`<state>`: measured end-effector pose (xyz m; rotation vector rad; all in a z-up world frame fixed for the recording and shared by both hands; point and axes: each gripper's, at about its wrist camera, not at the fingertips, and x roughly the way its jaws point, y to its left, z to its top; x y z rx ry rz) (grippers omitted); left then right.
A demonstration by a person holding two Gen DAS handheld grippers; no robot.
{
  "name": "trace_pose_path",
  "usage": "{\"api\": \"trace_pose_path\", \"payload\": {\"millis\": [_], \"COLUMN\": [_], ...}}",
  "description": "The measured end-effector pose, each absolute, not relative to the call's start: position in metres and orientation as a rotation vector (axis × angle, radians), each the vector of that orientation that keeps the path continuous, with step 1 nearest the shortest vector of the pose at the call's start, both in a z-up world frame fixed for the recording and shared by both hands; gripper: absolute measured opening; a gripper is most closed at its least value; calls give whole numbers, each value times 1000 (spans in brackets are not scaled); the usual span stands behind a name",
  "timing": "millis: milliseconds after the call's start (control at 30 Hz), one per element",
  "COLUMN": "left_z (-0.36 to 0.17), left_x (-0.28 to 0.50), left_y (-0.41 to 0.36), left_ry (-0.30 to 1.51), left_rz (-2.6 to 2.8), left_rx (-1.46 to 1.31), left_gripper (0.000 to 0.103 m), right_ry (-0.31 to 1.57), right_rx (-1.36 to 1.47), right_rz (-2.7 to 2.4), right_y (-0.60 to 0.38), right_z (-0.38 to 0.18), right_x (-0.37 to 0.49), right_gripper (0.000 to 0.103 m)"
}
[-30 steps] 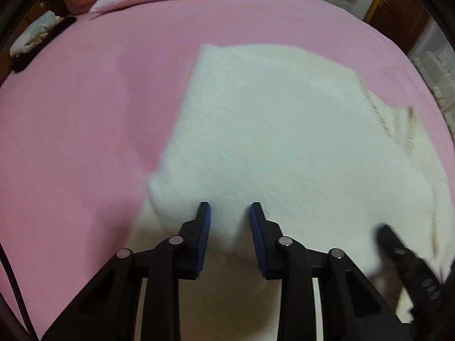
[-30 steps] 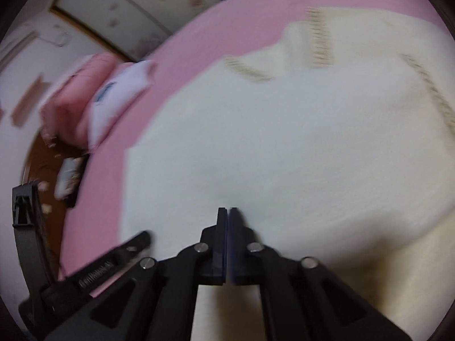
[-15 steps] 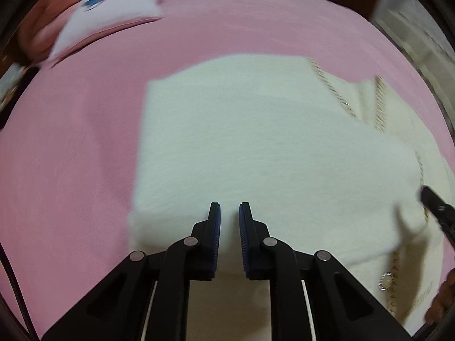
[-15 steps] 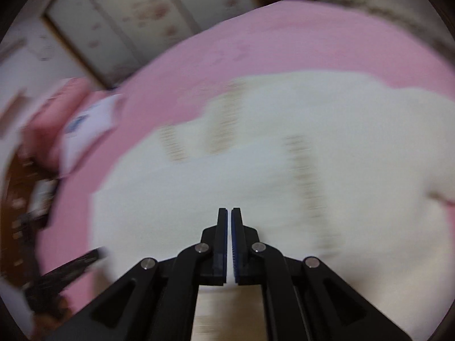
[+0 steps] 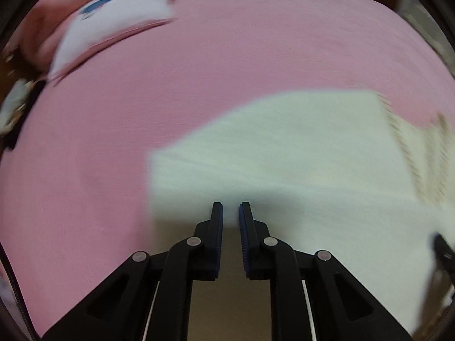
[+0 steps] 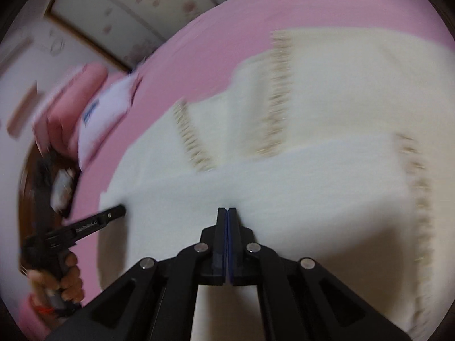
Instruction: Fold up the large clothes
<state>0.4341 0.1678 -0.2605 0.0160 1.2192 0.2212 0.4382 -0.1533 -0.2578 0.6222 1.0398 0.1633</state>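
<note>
A cream white sweater point(image 5: 284, 147) with beige stitch lines lies spread on the pink bed point(image 5: 199, 71). My left gripper point(image 5: 230, 207) points steeply down, its jaws a narrow gap apart with a fold of the sweater's edge pinched between the blue pads. My right gripper point(image 6: 227, 210) is shut, the cloth puckering at its tips. A lifted layer of the sweater point(image 6: 284, 187) stretches between both grippers over the rest, with shadow under it. The left gripper point(image 6: 113, 211), held by a hand, shows at that layer's left corner. A bit of the right gripper point(image 5: 443, 253) shows at the far right.
A white pillow with blue print point(image 5: 113, 25) and a pink pillow point(image 6: 76, 96) lie at the bed's head. Small dark and white items point(image 6: 61, 187) sit past the bed's left edge. A floral panelled wall point(image 6: 128, 8) stands behind. Pink sheet surrounds the sweater.
The left jaws have narrowed onto the sweater's edge. Both grippers have travelled across the bed with the lifted layer. The right gripper stayed shut.
</note>
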Motion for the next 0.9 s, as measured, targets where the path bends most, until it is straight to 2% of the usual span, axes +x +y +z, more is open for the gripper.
{"api": "trace_pose_path", "payload": {"millis": [100, 167, 300, 400, 433, 500, 567, 633, 667, 733, 800, 867, 900], "left_z": [-270, -270, -273, -266, -266, -265, -257, -247, -247, -250, -255, -260, -261], "left_x": [435, 432, 420, 408, 405, 386, 363, 337, 323, 296, 268, 246, 235], "left_y": [197, 191, 167, 156, 149, 149, 154, 161, 167, 177, 187, 191, 191], "left_ry": [1243, 1236, 1195, 1191, 1194, 1211, 1261, 1319, 1369, 1459, 1554, 1611, 1632], "left_rz": [172, 134, 159, 188, 188, 187, 215, 222, 217, 195, 208, 232, 234], "left_rx": [-90, -14, 173, 212, 225, 241, 235, 172, 121, 12, -74, -102, -107], "left_gripper": [11, 11, 11, 13, 17, 33, 61, 71, 72, 73, 81, 84, 84], "right_ry": [993, 995, 1006, 1017, 1023, 1028, 1040, 1066, 1081, 1125, 1158, 1164, 1164], "right_rx": [584, 644, 555, 479, 466, 446, 450, 457, 461, 478, 505, 532, 546], "right_rz": [-60, -87, -173, -261, -276, -274, -230, -211, -208, -206, -202, -198, -192], "right_y": [-205, -222, -197, -178, -170, -156, -142, -130, -124, -108, -91, -80, -74], "right_z": [-255, -257, -253, -245, -240, -233, -221, -211, -208, -202, -199, -196, -194], "right_x": [414, 407, 417, 421, 420, 411, 397, 378, 370, 349, 333, 315, 307], "right_gripper": [0, 0, 0, 2, 3, 3, 3, 4, 7, 22, 50, 58, 59]}}
